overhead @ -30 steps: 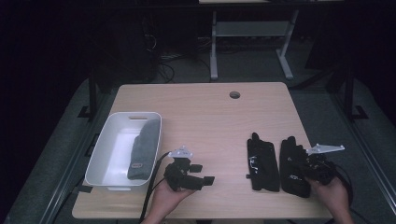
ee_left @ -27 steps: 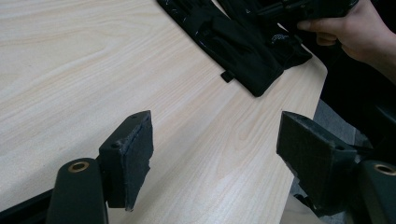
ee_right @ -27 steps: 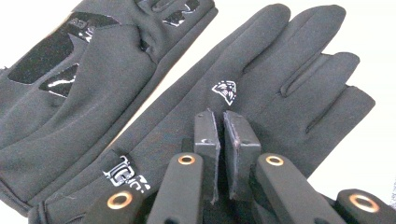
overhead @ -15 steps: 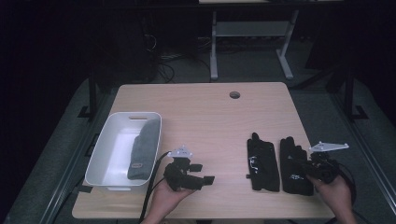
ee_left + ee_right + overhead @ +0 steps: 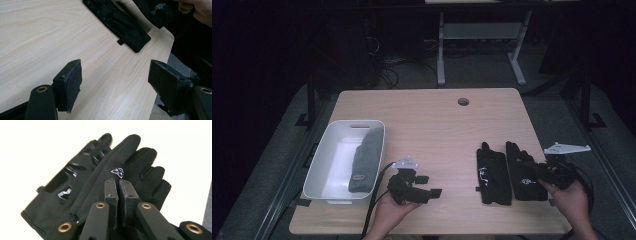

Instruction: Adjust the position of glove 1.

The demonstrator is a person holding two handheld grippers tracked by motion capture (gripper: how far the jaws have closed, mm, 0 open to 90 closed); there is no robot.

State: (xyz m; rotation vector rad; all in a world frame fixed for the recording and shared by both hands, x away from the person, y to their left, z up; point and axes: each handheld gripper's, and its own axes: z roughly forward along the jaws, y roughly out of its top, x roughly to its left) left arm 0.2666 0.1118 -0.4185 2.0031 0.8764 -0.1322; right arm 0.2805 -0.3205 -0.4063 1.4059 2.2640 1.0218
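From above, two black gloves lie side by side at the right of the wooden table (image 5: 427,120); the right gripper (image 5: 546,173) has the outer glove (image 5: 524,172) pinched at its near edge, while the inner glove (image 5: 493,172) rests flat just beside it. The left gripper (image 5: 419,187) sits low near the front edge, next to a white bin (image 5: 324,160) holding a grey folded garment (image 5: 364,160). Along the left gripper (image 5: 115,82), the jaws stand wide apart with nothing between them, bare table beneath and the inner glove (image 5: 120,20) ahead. Along the right gripper (image 5: 118,187), the jaws are pressed together on the outer glove (image 5: 135,162), whose small logo shows just above the tips.
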